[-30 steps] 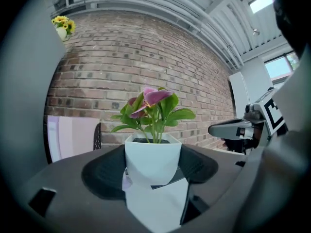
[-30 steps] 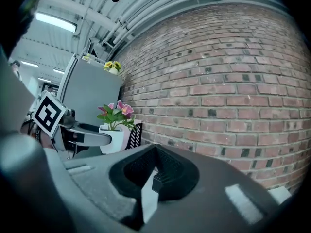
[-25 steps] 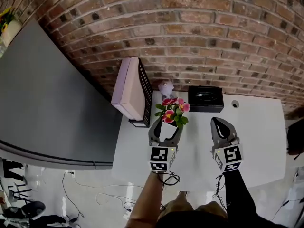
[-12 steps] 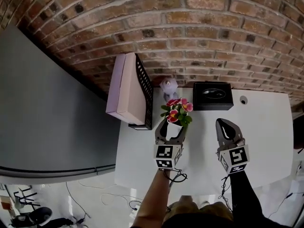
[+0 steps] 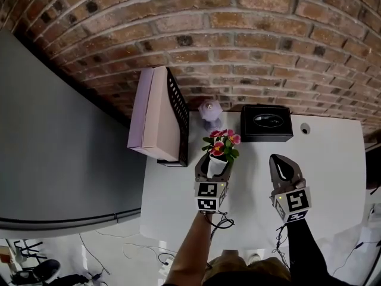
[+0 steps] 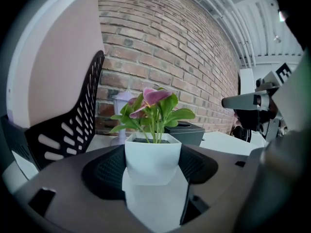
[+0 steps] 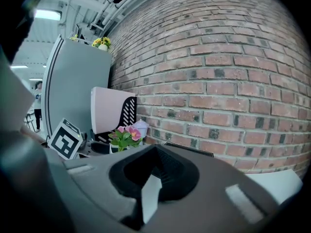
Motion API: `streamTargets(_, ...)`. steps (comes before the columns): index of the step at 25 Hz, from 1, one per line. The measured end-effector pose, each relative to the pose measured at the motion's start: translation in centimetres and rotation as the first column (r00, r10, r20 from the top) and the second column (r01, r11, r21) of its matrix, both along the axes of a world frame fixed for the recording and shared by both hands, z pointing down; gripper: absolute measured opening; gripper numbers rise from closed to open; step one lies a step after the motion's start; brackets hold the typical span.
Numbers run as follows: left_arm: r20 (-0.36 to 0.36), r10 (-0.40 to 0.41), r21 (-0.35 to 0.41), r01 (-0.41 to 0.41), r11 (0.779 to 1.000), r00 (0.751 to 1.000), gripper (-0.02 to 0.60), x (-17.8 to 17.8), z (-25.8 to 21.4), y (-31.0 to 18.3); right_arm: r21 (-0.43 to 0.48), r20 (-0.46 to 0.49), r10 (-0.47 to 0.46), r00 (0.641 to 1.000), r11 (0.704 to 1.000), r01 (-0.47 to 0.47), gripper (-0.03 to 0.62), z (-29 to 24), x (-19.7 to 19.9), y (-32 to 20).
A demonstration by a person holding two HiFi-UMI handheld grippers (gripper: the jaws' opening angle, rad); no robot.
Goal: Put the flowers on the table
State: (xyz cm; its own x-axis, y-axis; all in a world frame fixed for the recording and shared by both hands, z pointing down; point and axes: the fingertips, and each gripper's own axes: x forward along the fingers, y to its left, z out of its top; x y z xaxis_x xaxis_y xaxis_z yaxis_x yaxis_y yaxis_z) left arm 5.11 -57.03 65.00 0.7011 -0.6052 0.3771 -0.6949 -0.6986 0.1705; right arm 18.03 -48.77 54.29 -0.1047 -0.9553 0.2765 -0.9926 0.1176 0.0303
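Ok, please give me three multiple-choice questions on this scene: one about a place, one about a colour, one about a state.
1. Where does the black box stand?
A. in the file rack
B. by the brick wall
C. on the floor

2. What colour is the flower pot?
A. black
B. red
C. white

3. How do the jaws of the right gripper stand?
A. together, with nothing held
B. wide apart
C. shut on the pot

Answers: 1 B, the head view shows it close under the bricks. 2 C, the left gripper view shows its white wall. 3 A, the right gripper view shows the jaws closed with nothing between them.
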Motion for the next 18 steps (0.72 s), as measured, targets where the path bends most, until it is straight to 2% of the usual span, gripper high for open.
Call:
streamTargets(4, 0.027, 0.009, -0.014, -0.009, 1.000, 1.000, 0.330, 0.1, 1.5, 0.3, 0.000, 0.000, 0.002, 1.000, 1.000, -0.002, 0.000, 0.2, 0.1, -0.1)
streamTargets(8, 0.098, 0.027, -0.024, -0.025, 0.999, 0.995, 0.330, 0.1, 3.4, 0.9, -0.009, 0.007, 0.001, 1.000, 1.000, -0.001, 0.000, 0.3, 0.0, 0.0)
streamTargets(14, 0.185, 0.001, -0.035, 0.005, 0.999, 0.983, 0.330, -0.8, 5.4, 2.0, -0.031, 0.008, -0.013, 1.000, 0.999, 0.013, 0.000, 0.9, -0.4, 0.6)
streamTargets(18, 0.197, -0.021, -0.044, 0.030, 0.999, 0.980, 0.331, -1.4, 6.2, 2.8, -0.027, 0.017, -0.007, 1.000, 1.000, 0.008, 0.000, 0.7, -0.2, 1.1)
